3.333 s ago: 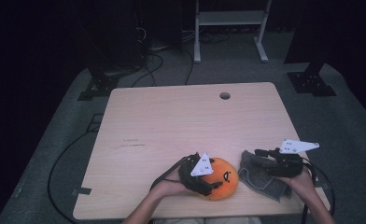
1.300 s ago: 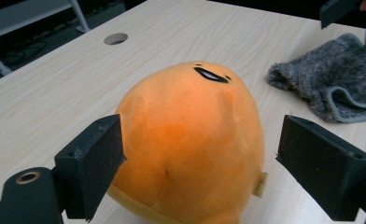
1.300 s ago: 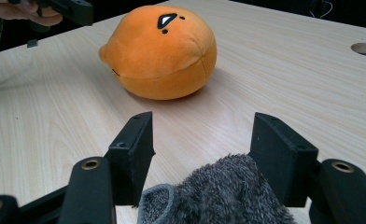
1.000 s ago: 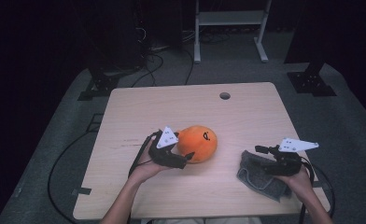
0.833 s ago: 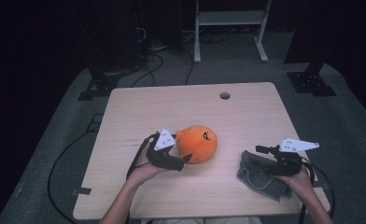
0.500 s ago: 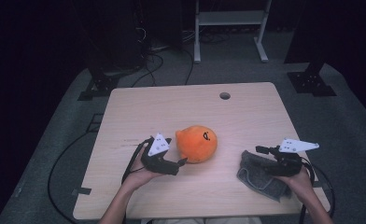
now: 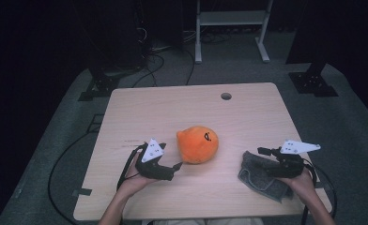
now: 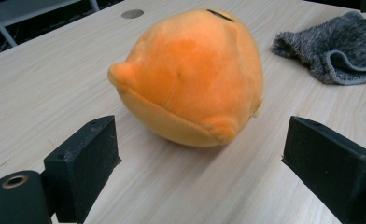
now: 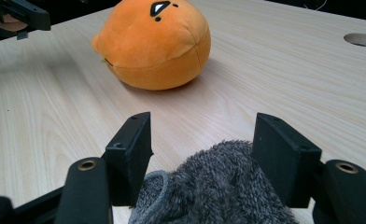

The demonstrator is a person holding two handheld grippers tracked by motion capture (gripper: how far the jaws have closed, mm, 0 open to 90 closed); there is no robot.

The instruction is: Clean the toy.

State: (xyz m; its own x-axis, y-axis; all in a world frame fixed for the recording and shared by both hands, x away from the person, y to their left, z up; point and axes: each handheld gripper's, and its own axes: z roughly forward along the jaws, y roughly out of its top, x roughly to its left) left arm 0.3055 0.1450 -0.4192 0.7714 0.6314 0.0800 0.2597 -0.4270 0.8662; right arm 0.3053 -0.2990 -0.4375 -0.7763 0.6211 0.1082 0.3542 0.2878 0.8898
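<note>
Left gripper [image 7: 175,167], held at the near-left of the pale wooden table [image 7: 149,105], has its jaws spread wide with nothing between them; the round orange plush toy [image 7: 197,144] sits free mid-table just beyond its tips. Right gripper [image 7: 262,152] rests at the near-right with open jaws straddling the crumpled grey fleecy cloth [image 7: 259,176], not visibly pinching it. Judgement: the plush looks set down, the left hand clear of it. Next move probably falls to the cloth: close squarely on a fold before lifting.
</note>
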